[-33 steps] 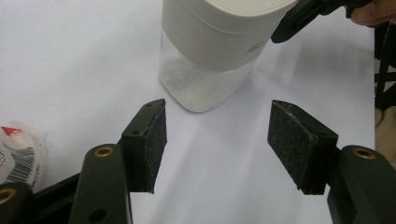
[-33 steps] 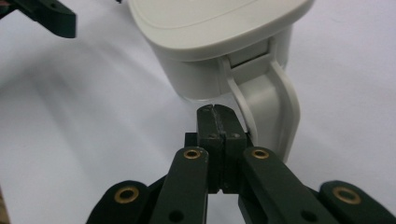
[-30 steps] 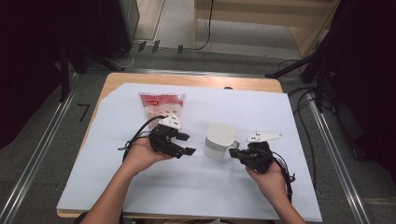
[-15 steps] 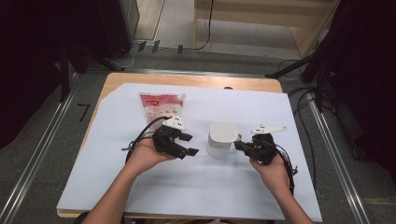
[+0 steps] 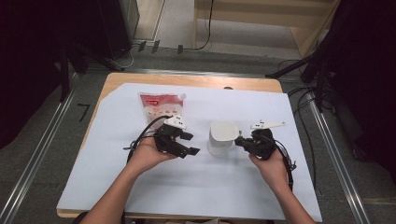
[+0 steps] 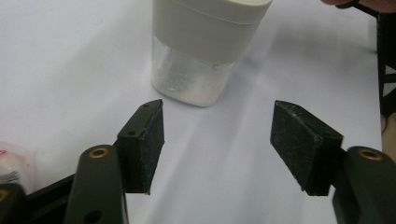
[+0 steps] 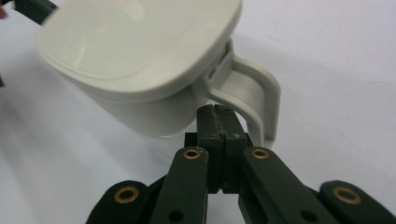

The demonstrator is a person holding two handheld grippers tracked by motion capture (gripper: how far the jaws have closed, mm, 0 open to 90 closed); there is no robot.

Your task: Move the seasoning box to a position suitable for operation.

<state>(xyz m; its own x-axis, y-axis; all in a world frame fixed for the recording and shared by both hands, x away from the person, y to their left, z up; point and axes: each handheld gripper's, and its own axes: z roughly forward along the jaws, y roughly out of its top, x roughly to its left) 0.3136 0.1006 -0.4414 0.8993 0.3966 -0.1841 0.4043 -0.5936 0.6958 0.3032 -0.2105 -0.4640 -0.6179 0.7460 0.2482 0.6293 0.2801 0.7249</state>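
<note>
A white lidded container [image 5: 222, 136] with a clear lower body stands mid-table on the white sheet. My left gripper [image 5: 191, 143] lies just left of it, open; its jaws have just been opening and nothing is between them. In the left gripper view the container [image 6: 205, 46] stands a little ahead of that gripper [image 6: 217, 140]. My right gripper [image 5: 238, 140] is shut at the container's right side. In the right gripper view its closed tips [image 7: 217, 111] sit at the loop of the container's handle [image 7: 261, 93], with nothing between them.
A red and white pouch [image 5: 161, 105] lies flat behind the left gripper, and its corner [image 6: 14, 163] shows at the lower left. The white sheet [image 5: 233, 186] covers the wooden table [image 5: 187, 80]. Cables trail from both grippers.
The left jaws stand wider apart than before. The right hand has shifted slightly away from the near edge, staying at the container's handle. The container has hardly moved.
</note>
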